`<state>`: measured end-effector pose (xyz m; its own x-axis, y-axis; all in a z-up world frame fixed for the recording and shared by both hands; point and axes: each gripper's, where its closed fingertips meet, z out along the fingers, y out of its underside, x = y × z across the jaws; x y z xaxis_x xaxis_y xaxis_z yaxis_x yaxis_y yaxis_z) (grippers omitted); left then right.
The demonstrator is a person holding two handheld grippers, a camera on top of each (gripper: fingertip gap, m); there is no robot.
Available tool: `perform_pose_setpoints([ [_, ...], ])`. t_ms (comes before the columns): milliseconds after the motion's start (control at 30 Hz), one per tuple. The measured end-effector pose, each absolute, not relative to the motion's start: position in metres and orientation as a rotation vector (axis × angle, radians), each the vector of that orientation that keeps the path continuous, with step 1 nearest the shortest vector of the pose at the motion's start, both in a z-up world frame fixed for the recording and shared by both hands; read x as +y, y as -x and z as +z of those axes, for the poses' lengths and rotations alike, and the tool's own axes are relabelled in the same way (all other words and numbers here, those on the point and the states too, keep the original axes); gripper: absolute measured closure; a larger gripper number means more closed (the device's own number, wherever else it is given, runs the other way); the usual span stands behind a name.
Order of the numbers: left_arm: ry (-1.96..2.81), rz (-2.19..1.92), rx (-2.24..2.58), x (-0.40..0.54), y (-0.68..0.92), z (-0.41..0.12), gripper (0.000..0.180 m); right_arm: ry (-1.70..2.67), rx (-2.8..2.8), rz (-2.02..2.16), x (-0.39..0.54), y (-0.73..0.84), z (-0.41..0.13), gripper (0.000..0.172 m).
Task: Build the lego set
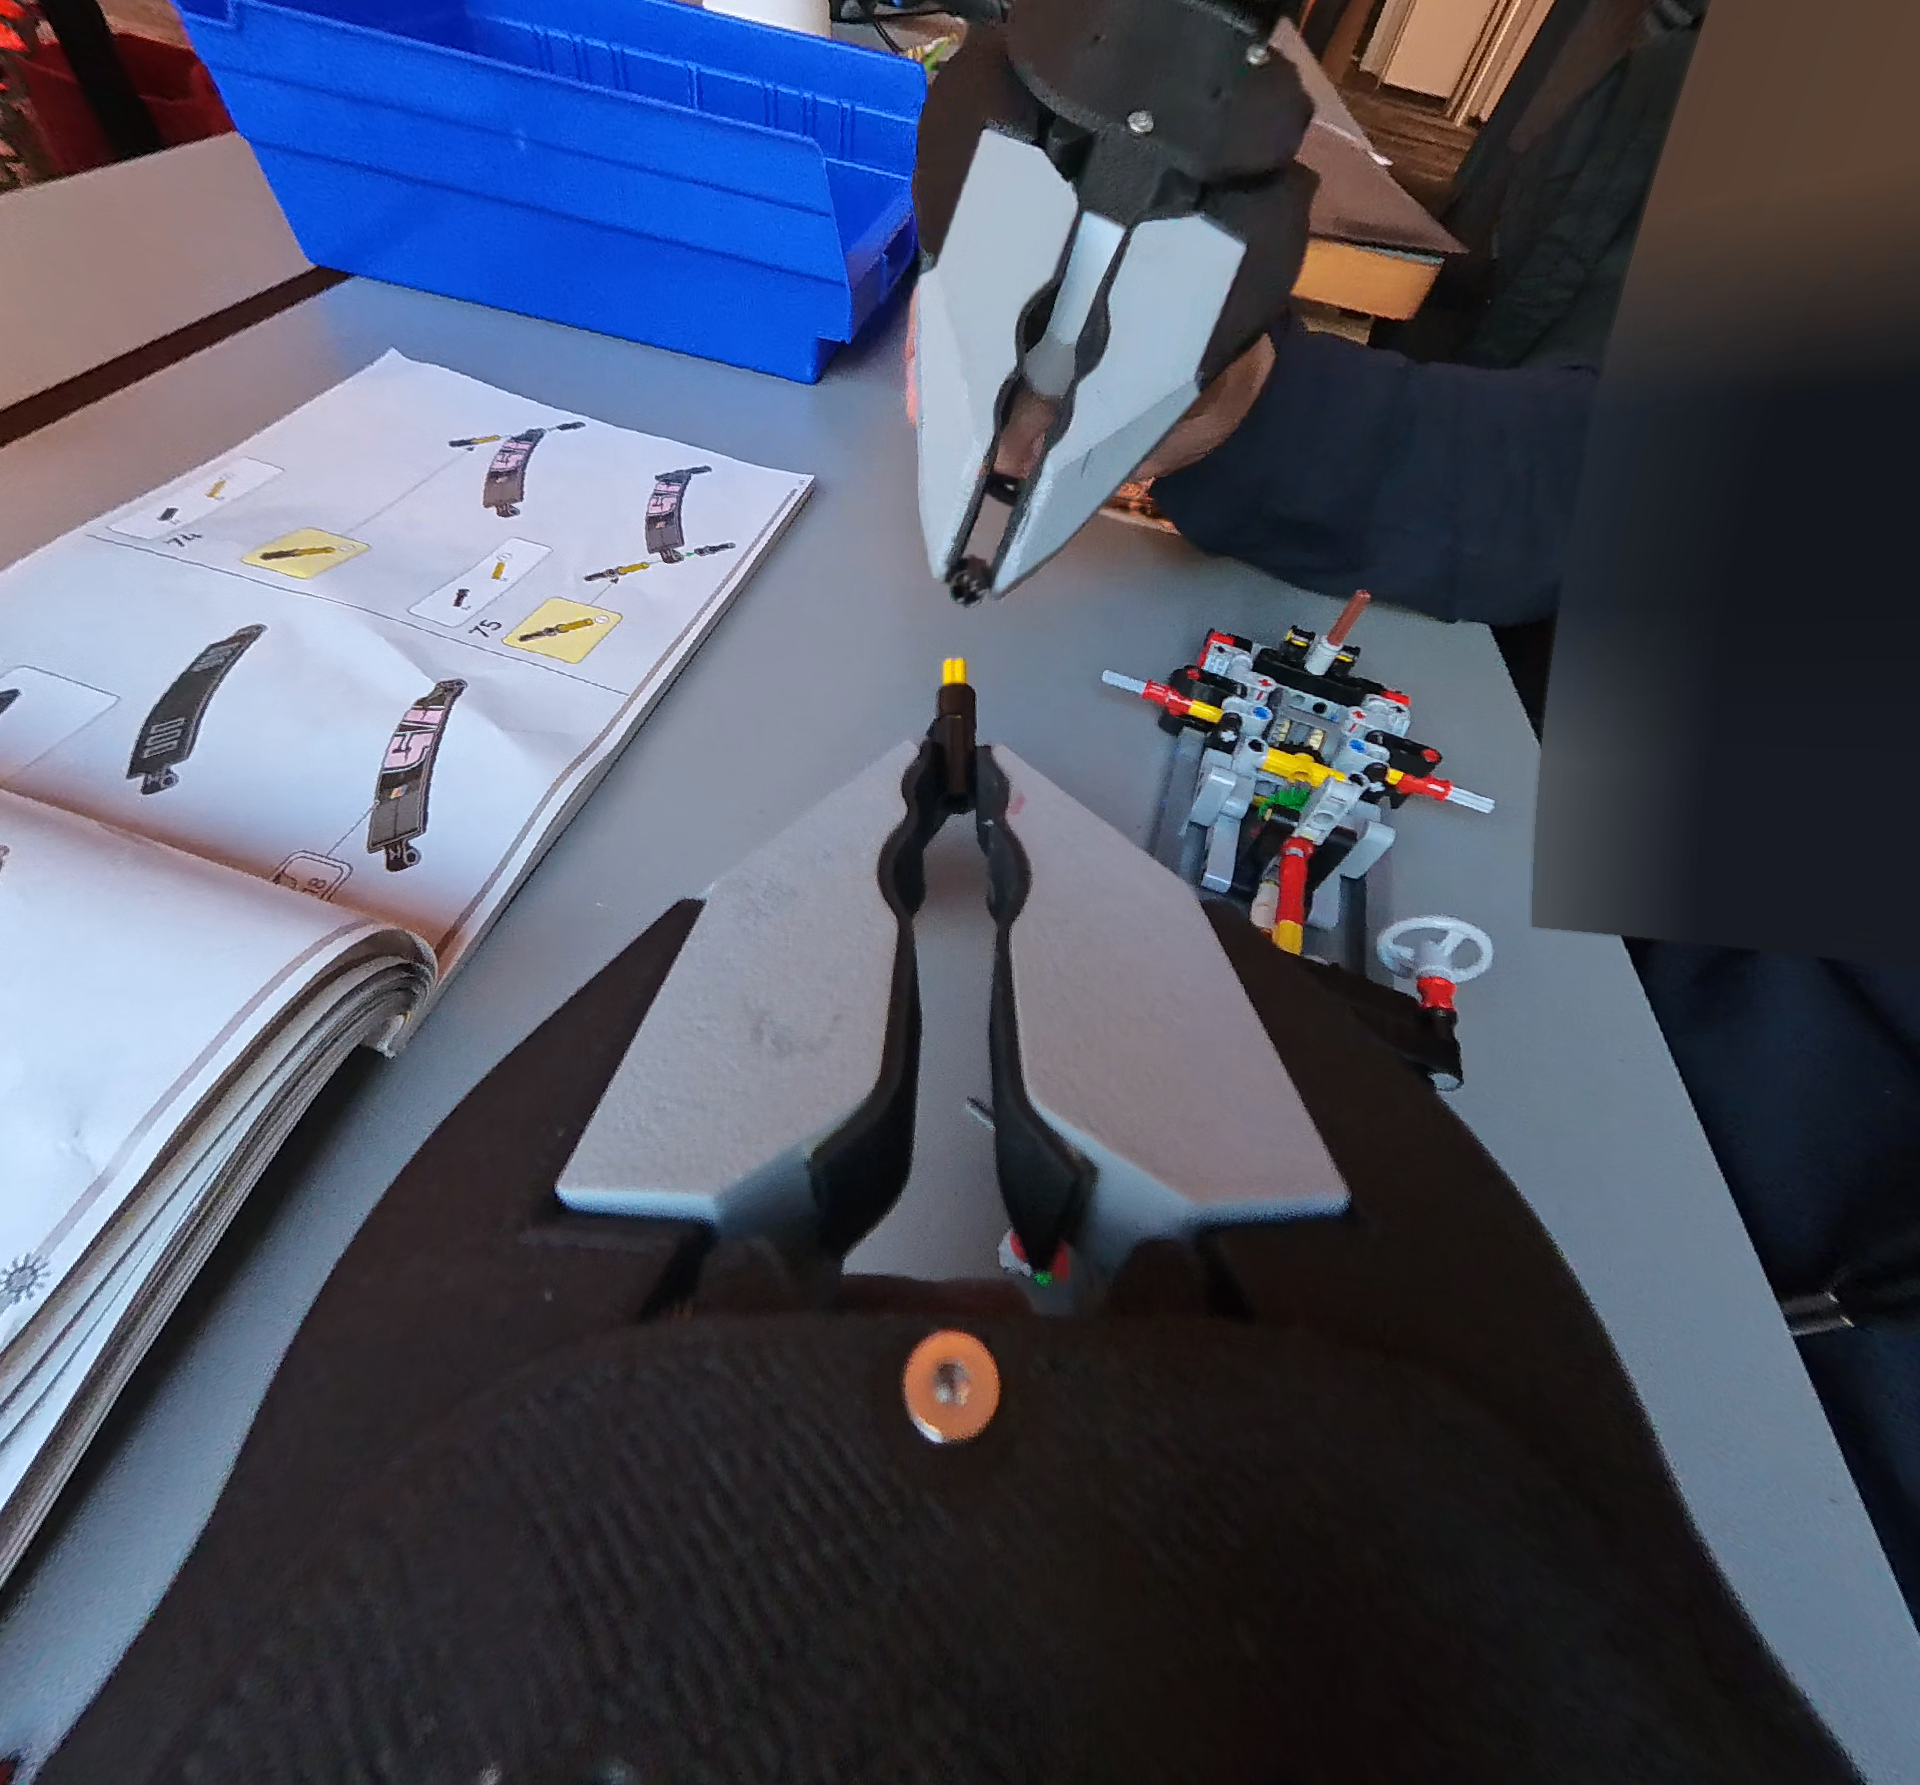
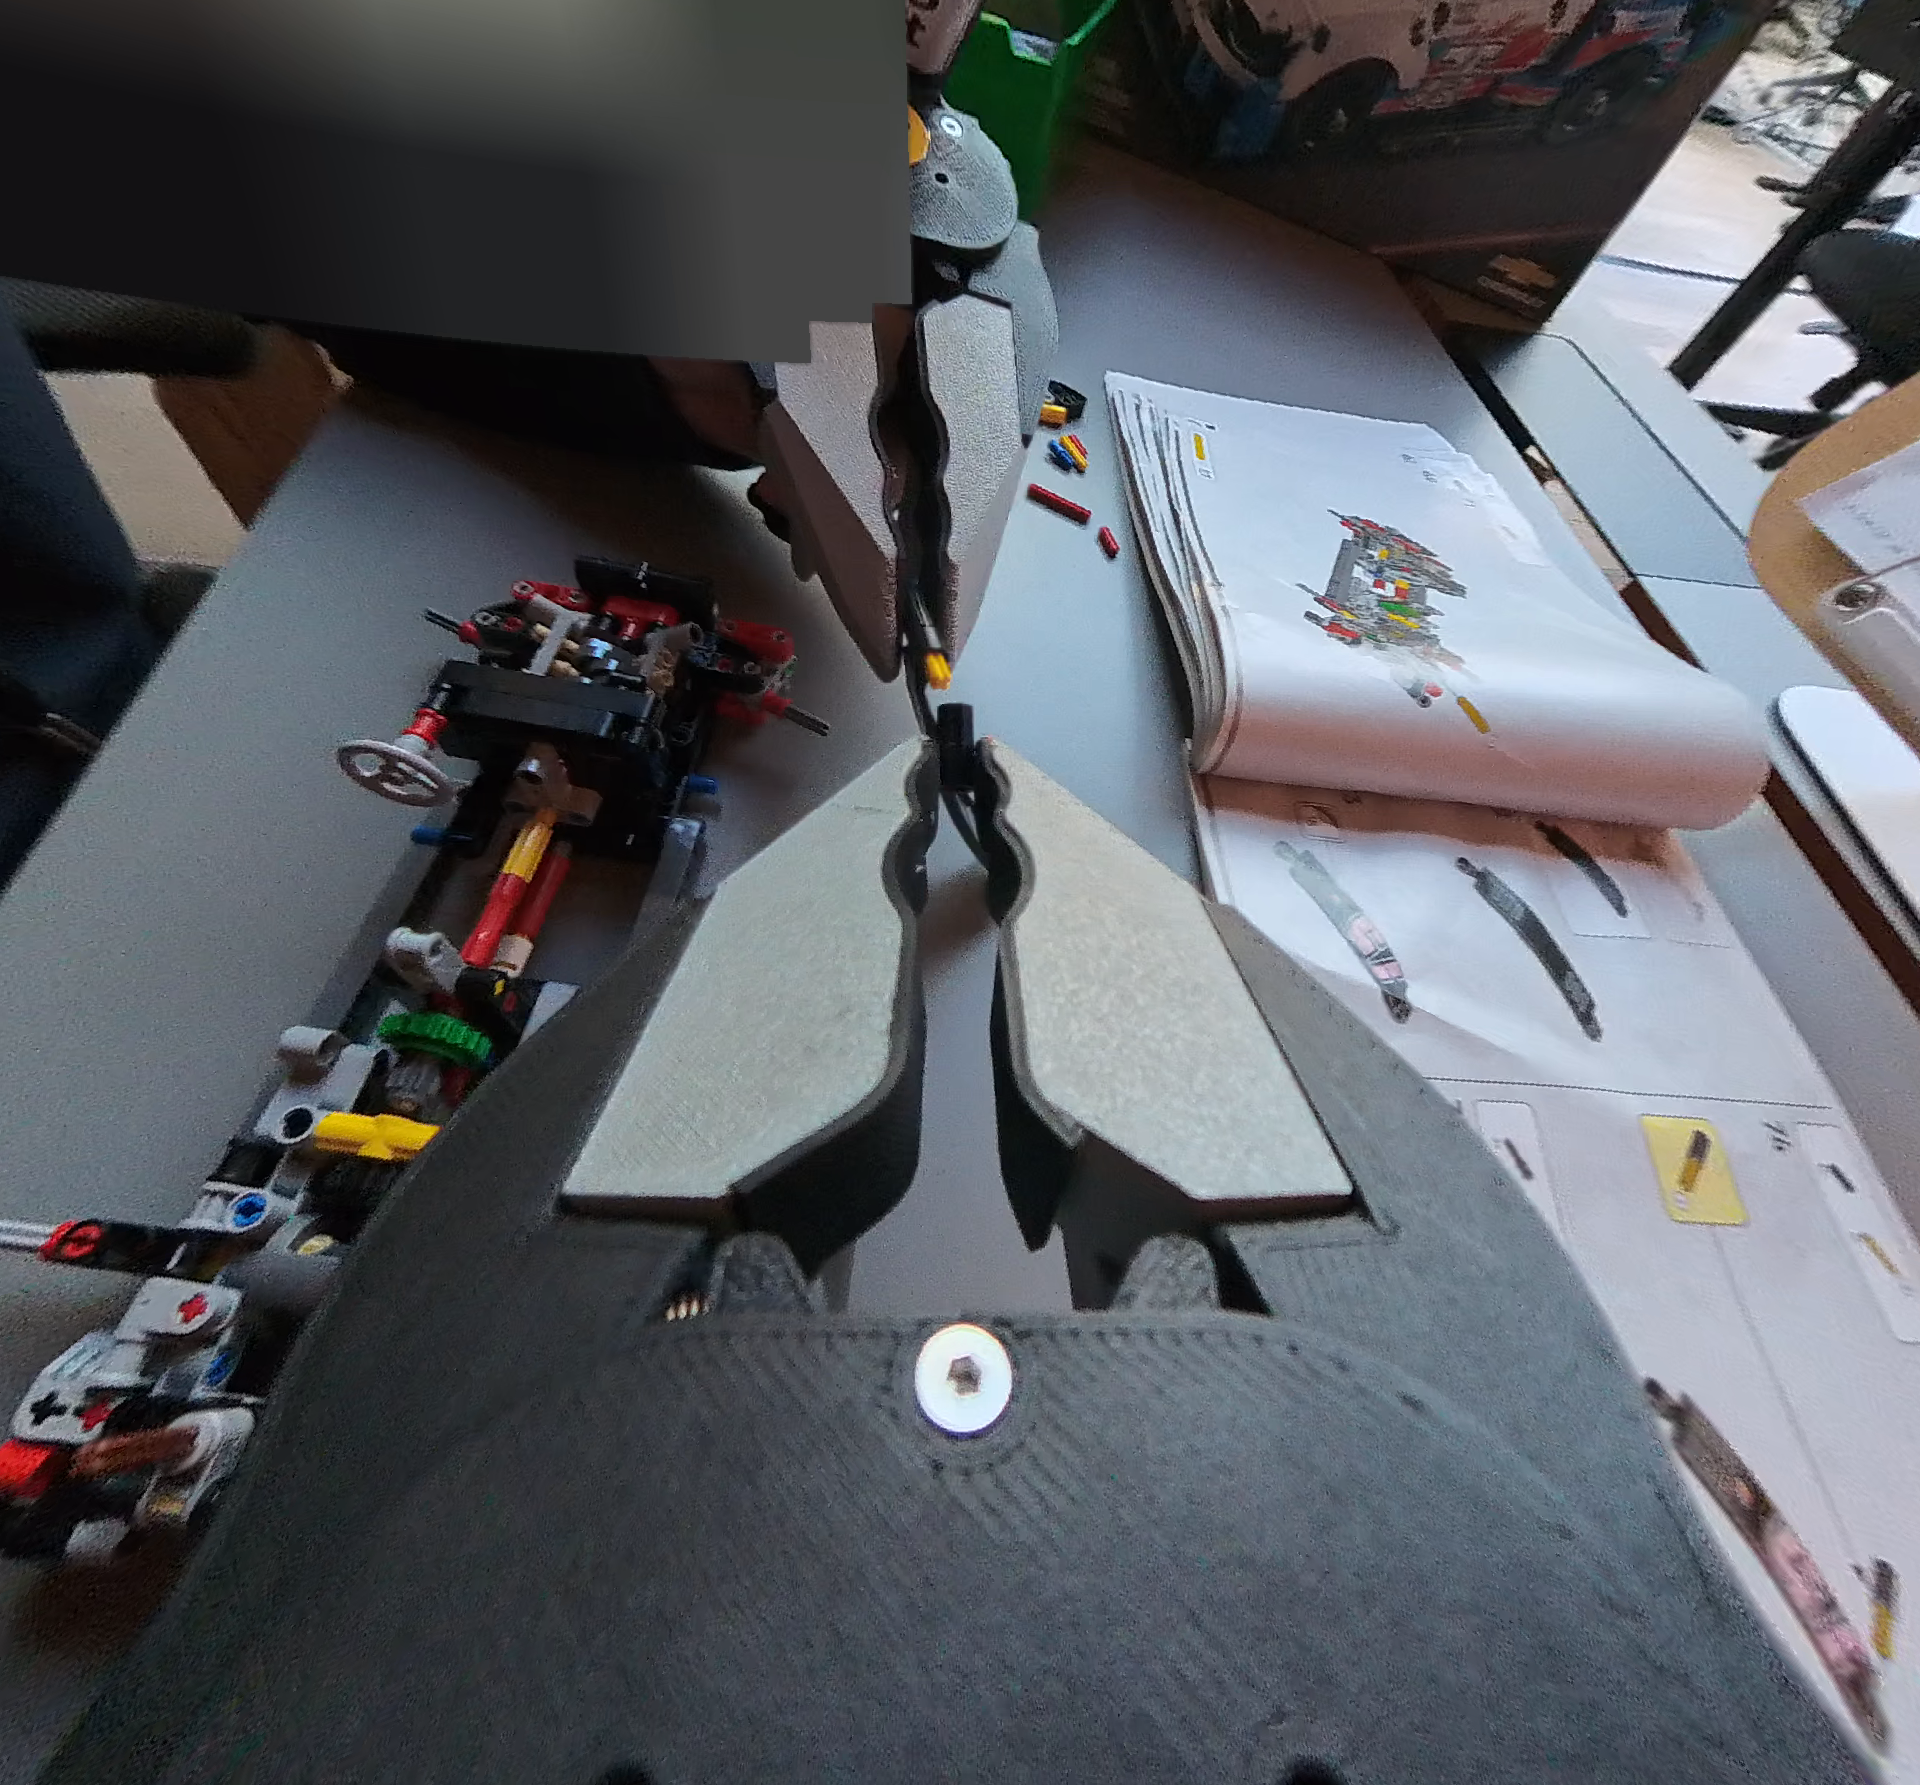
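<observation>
My left gripper (image 1: 954,779) is shut on a small black connector with a yellow axle tip (image 1: 954,712) that sticks out past its fingertips. My right gripper (image 2: 954,767) is shut on a small black pin (image 2: 953,736). In the left wrist view the right gripper (image 1: 977,582) hangs just above and beyond the yellow tip, with the black pin (image 1: 968,582) at its fingertips. In the right wrist view the left gripper (image 2: 925,639) points toward me with the yellow-tipped piece (image 2: 932,660) close to the pin, a small gap between them.
A partly built toy brick chassis (image 1: 1299,759) lies on the grey table (image 1: 727,800) at the right, also seen at the left (image 2: 582,696). An open instruction booklet (image 1: 312,696) and a blue bin (image 1: 540,146) sit left. Loose small pins (image 2: 1065,478) lie beyond. My two grippers' fingertips are within a few centimetres of each other.
</observation>
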<state>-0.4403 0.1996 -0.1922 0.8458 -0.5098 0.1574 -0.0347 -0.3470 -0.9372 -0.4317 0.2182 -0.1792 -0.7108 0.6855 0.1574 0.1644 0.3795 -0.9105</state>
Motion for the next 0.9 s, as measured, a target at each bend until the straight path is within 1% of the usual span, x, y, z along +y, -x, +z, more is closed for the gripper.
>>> perform_pose_setpoints([
  [200, 1.875, -0.512, 0.435, 0.198, 0.435, -0.191, 0.177, 0.682, -2.156, 1.19, 0.211, 0.432, -0.189, 0.168],
  [600, 1.881, -0.477, 0.472, 0.196, 0.433, -0.192, 0.177, 0.705, -2.184, 1.231, 0.206, 0.428, -0.189, 0.168],
  [900, 1.943, -0.368, 0.536, 0.194, 0.432, -0.197, 0.177, 0.736, -2.244, 1.194, 0.204, 0.425, -0.193, 0.168],
])
